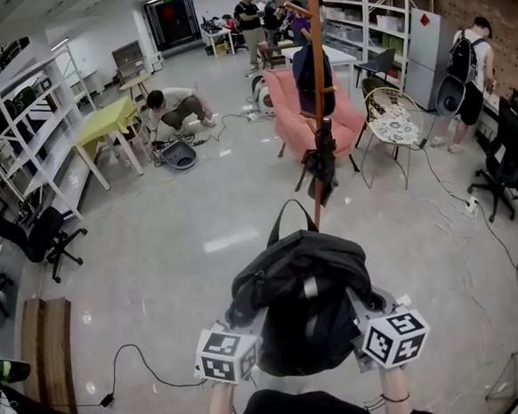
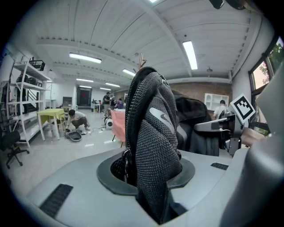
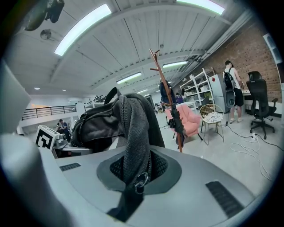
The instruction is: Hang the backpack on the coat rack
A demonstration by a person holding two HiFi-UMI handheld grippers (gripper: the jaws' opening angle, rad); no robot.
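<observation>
Backpack (image 1: 302, 285) sits low centre of the head view, carried off the floor. Left gripper (image 2: 148, 186) is clamped on a padded strap (image 2: 153, 133), and right gripper (image 3: 135, 186) is pinching the thinner strap (image 3: 131, 133). Rack (image 1: 319, 37) is well apart, upper centre. Risks: the thin strap slips, the handle (image 1: 279, 217) misses a peg, the hanging bundle (image 1: 319, 166) blocks, or a bump tips the rack.

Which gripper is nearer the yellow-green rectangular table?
Left. The left gripper holds the black fabric backpack on the side toward the table; the right gripper holds its far side.
</observation>
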